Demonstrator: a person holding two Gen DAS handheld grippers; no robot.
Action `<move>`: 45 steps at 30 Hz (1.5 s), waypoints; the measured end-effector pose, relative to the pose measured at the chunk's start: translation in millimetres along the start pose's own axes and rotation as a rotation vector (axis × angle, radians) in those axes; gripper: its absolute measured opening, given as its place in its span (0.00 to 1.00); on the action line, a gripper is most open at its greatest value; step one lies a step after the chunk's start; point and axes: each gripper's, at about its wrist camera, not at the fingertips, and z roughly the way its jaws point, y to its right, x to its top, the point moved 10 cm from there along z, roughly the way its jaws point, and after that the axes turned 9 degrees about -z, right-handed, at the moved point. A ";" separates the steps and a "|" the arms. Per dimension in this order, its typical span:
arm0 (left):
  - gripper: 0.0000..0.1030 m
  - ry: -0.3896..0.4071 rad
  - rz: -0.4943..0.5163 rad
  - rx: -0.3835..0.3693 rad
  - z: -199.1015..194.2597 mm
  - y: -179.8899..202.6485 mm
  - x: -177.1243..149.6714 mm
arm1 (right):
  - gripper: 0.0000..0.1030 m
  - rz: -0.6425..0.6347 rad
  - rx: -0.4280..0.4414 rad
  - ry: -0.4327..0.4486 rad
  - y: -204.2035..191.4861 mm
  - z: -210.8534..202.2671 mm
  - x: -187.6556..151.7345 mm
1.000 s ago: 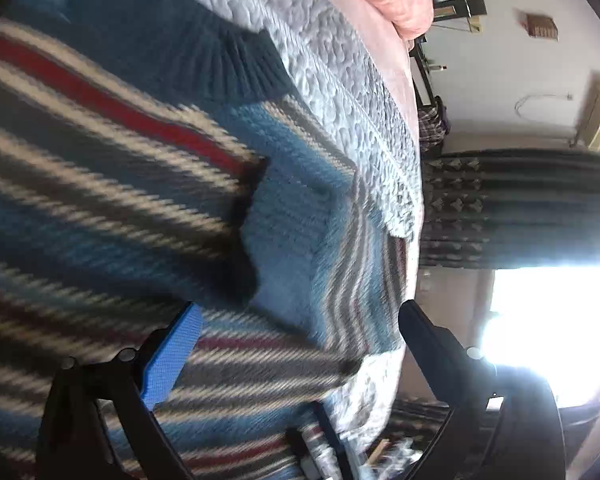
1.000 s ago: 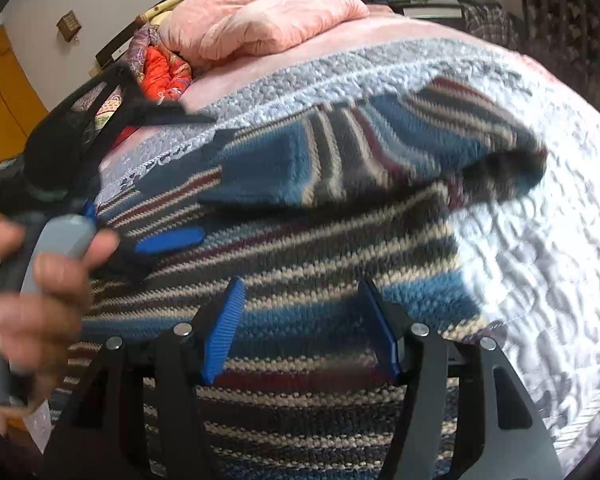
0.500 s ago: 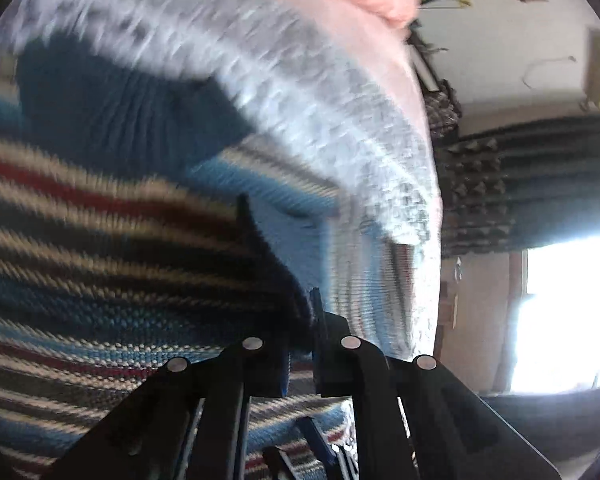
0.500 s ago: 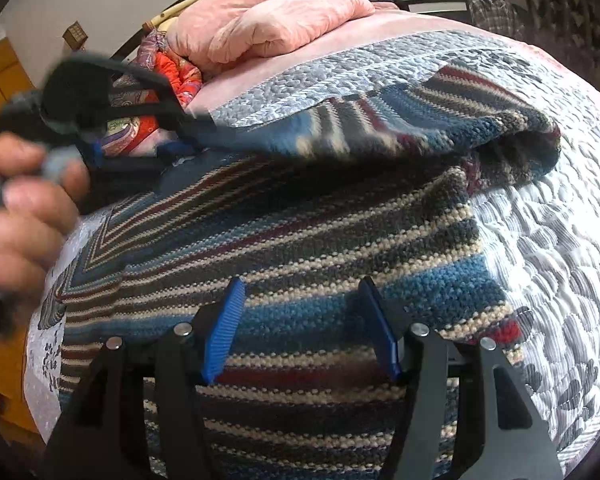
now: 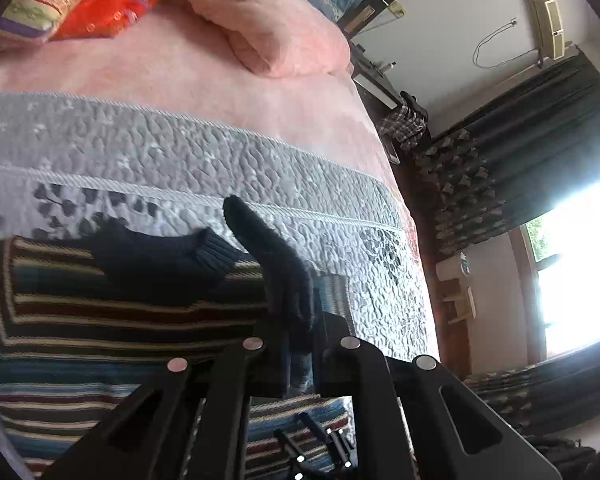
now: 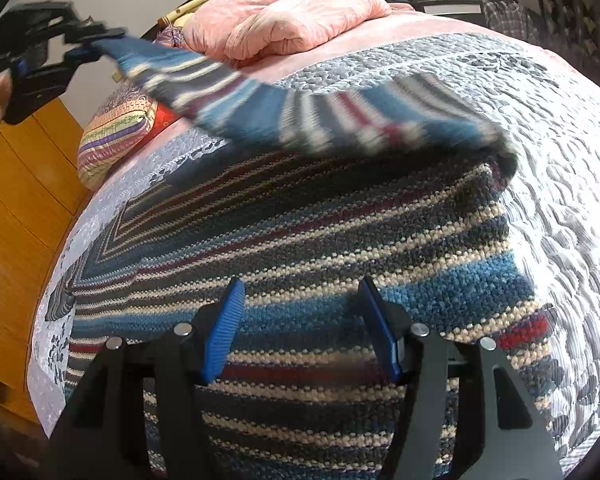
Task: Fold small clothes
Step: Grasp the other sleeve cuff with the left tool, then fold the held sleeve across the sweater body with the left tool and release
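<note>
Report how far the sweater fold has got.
Done: the striped sweater lies spread flat on the grey quilt. In hand: the left tongs are clamped on the sleeve, which is lifted and stretched over the body. The right tongs are open, low over the hem. Left: laying that sleeve down, the other side, and the final fold.
</note>
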 end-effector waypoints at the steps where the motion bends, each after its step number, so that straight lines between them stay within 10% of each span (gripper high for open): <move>1: 0.07 0.003 0.001 0.006 -6.9 -5.6 1.1 | 0.58 0.001 0.001 -0.001 1.4 0.4 0.5; 20: 0.08 -0.042 -0.213 0.209 11.6 -221.6 -39.3 | 0.58 -0.014 0.003 -0.009 -3.3 5.3 -0.2; 27: 0.38 0.072 -0.176 0.430 -14.4 -248.7 -44.9 | 0.58 -0.012 0.004 -0.010 -3.1 6.6 0.2; 33: 0.52 0.061 -0.178 0.178 2.6 -200.8 -50.1 | 0.58 -0.021 0.007 -0.006 -6.3 5.6 0.1; 41: 0.35 0.032 -0.314 0.198 4.9 -263.6 -58.7 | 0.58 -0.045 -0.012 -0.012 -3.9 3.3 -3.5; 45: 0.66 0.133 -0.330 0.203 -57.3 -290.6 -52.2 | 0.58 -0.080 -0.026 -0.017 -10.1 1.8 -5.7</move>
